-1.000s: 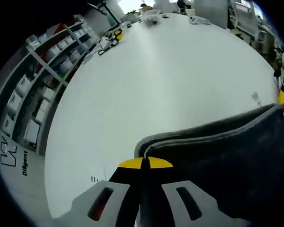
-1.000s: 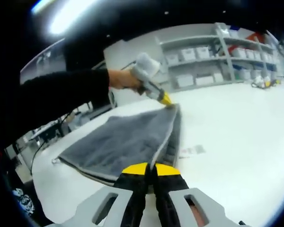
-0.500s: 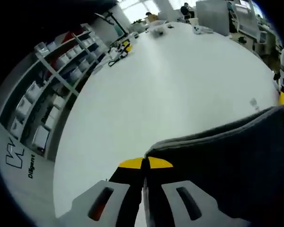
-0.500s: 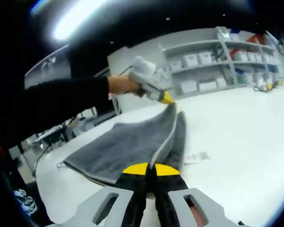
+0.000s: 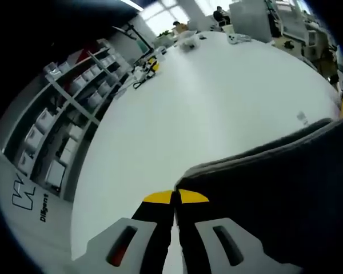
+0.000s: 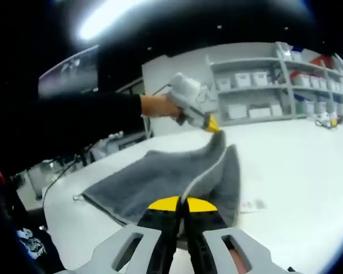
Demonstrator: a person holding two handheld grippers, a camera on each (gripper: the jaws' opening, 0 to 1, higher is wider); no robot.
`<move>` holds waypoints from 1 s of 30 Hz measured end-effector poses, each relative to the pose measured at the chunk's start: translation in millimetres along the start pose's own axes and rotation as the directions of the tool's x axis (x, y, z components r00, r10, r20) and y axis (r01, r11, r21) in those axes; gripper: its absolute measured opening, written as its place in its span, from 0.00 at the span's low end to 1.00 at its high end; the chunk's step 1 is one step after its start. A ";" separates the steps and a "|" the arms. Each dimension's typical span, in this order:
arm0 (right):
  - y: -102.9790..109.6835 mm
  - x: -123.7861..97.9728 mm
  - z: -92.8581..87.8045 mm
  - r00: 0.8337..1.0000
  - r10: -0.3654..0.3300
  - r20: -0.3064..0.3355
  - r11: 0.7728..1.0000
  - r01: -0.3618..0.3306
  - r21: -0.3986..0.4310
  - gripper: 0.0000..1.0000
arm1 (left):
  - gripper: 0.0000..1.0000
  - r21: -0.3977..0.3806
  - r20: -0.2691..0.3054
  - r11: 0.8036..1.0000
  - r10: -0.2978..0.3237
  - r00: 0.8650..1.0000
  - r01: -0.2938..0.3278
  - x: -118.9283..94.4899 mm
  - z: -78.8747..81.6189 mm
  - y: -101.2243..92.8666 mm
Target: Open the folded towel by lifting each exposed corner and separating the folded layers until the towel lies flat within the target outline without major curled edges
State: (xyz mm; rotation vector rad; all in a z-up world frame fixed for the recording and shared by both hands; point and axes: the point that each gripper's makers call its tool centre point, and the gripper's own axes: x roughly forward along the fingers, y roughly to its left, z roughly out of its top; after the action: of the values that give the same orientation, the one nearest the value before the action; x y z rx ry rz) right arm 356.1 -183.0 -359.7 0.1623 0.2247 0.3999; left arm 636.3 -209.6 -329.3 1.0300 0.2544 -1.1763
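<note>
Grey, limp terry towel (image 6: 160,177) droops at frame centre between my left gripper (image 6: 212,126) and right gripper (image 6: 182,206), both clenched on its upper layer's corners.

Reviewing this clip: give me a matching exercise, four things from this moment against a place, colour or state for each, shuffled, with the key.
Things:
1. towel
2. left gripper
3. shelving
4. table

Descriptions:
A. white, broad and flat
B. grey, top layer lifted along one edge
C. holds rows of pale bins
D. yellow-tipped, shut on a raised towel corner

Pairs: 1-B, 2-D, 3-C, 4-A
</note>
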 end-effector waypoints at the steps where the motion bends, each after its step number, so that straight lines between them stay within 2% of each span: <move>1: 1.8 0.7 1.2 1.000 0.002 -0.001 1.000 -0.002 -0.003 0.00 | 0.00 0.002 0.001 1.000 0.003 1.000 -0.003 -2.2 -0.8 1.7; 6: 13.3 0.1 10.5 0.999 0.029 0.014 0.999 -0.029 -0.014 0.00 | 0.00 -0.001 0.021 0.999 0.034 0.999 -0.034 -13.1 -4.5 7.3; 13: 21.9 3.4 18.6 0.999 0.043 0.021 0.997 -0.042 -0.057 0.00 | 0.00 0.020 0.025 0.999 0.036 0.999 -0.036 -23.5 -10.7 6.2; 16: 31.6 9.7 24.7 0.998 0.061 0.019 0.995 -0.059 -0.084 0.00 | 0.00 0.000 0.027 0.999 0.041 0.999 -0.041 -34.5 -25.4 10.5; 20: 44.1 15.4 33.6 0.996 0.081 0.028 0.991 -0.077 -0.110 0.00 | 0.00 -0.018 0.054 0.998 0.056 0.997 -0.055 -44.9 -32.5 13.1; 23: 48.1 17.8 35.4 0.996 0.082 0.025 0.988 -0.078 -0.130 0.00 | 0.00 -0.015 0.065 0.998 0.059 0.996 -0.058 -47.6 -34.6 12.1; 25: 59.5 23.4 36.3 0.996 0.093 0.014 0.984 -0.089 -0.155 0.00 | 0.00 -0.011 0.063 0.998 0.060 0.996 -0.059 -48.4 -36.3 12.0; 30: 77.6 32.1 35.8 0.993 0.116 -0.008 0.978 -0.116 -0.173 0.00 | 0.00 0.004 0.069 0.997 0.075 0.995 -0.075 -57.9 -53.8 21.0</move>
State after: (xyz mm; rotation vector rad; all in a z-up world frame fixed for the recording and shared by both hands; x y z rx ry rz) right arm 365.3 -103.6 -315.6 0.0044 0.1775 0.5330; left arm 647.7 -131.0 -309.9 0.9945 0.1567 -1.1428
